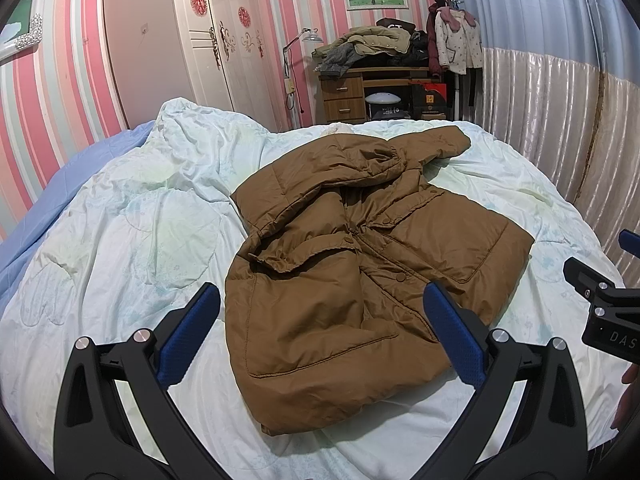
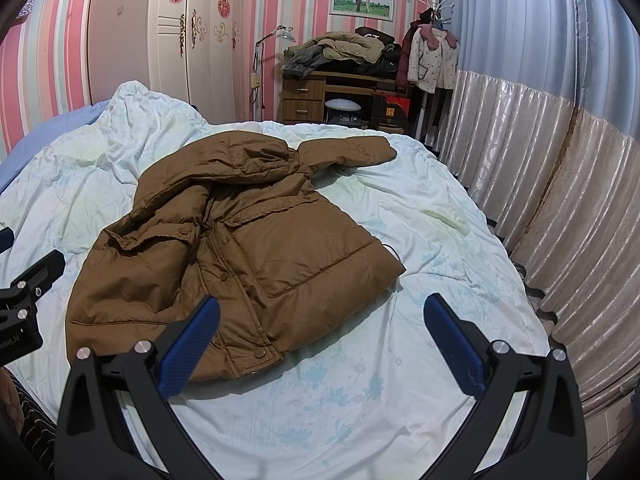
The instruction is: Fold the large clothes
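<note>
A brown padded jacket lies crumpled, front up, on a pale floral quilt on the bed; it also shows in the right wrist view. One sleeve stretches away at the far side. My left gripper is open and empty, held above the jacket's near hem. My right gripper is open and empty, above the quilt by the jacket's near right corner. Each gripper shows at the other view's edge.
A wooden desk piled with clothes stands beyond the bed. A coat rack with hanging garments is to its right. A padded, curtained wall runs along the bed's right side. A white wardrobe stands at the back left.
</note>
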Available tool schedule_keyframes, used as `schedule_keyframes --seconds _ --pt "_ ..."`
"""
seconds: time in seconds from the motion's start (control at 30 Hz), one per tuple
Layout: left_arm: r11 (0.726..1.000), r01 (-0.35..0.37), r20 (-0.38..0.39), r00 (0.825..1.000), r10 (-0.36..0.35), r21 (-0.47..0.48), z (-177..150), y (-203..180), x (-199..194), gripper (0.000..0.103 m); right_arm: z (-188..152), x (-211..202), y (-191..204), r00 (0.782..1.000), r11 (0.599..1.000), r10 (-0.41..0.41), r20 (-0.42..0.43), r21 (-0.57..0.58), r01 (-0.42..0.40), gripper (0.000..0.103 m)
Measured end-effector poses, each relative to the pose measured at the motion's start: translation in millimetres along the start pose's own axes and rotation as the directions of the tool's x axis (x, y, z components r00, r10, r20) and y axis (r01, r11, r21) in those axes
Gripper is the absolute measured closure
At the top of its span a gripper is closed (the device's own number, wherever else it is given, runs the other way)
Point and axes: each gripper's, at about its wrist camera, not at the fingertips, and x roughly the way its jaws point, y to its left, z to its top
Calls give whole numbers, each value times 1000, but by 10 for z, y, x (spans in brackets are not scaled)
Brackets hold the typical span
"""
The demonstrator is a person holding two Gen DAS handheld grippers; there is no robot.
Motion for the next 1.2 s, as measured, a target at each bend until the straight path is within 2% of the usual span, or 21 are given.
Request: schedule_keyframes --seconds 1.2 --pt "1000 0 -3 1000 0 2 1 -5 5 3 -6 20 44 1000 1000 -2 -1 -2 2 1"
